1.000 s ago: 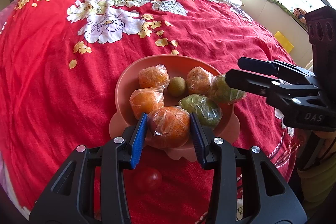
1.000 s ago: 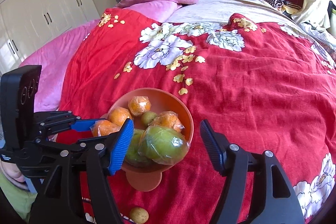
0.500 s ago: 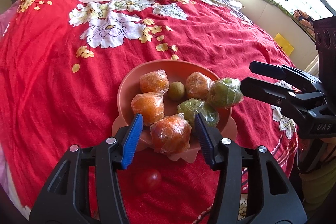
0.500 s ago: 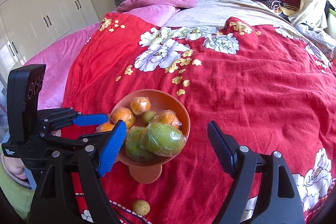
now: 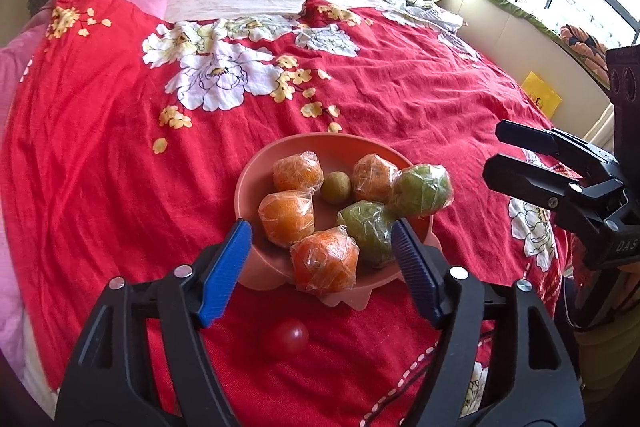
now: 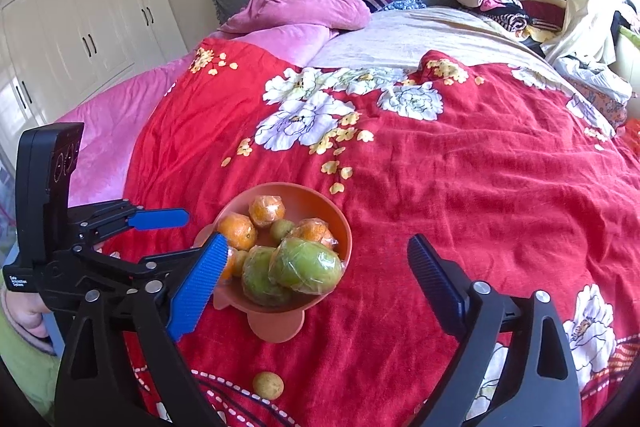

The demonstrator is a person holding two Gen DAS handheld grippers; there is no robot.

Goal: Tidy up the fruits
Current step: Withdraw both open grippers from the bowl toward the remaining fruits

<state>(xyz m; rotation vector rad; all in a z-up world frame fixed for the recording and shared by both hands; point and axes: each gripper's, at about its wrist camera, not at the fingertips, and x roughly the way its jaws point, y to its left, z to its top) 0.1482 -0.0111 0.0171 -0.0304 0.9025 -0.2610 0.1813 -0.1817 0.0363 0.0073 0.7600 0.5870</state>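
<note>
Left tool (image 5: 322,269) backed off bowl (image 5: 256,179) rim, spread empty.

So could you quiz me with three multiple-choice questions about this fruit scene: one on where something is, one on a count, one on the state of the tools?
1. Where is the red tomato?
A in the bowl
B on the bedspread before the bowl
C on the pillow

2. How many green wrapped fruits are in the bowl?
A two
B four
C none

3. The left tool is:
A clamped on an orange
B open, holding nothing
C out of sight

Answers: 1 B, it lies on red cloth outside the rim. 2 A, two green ones lie beside the oranges. 3 B, its fingers stand apart with a gap on each side.
</note>
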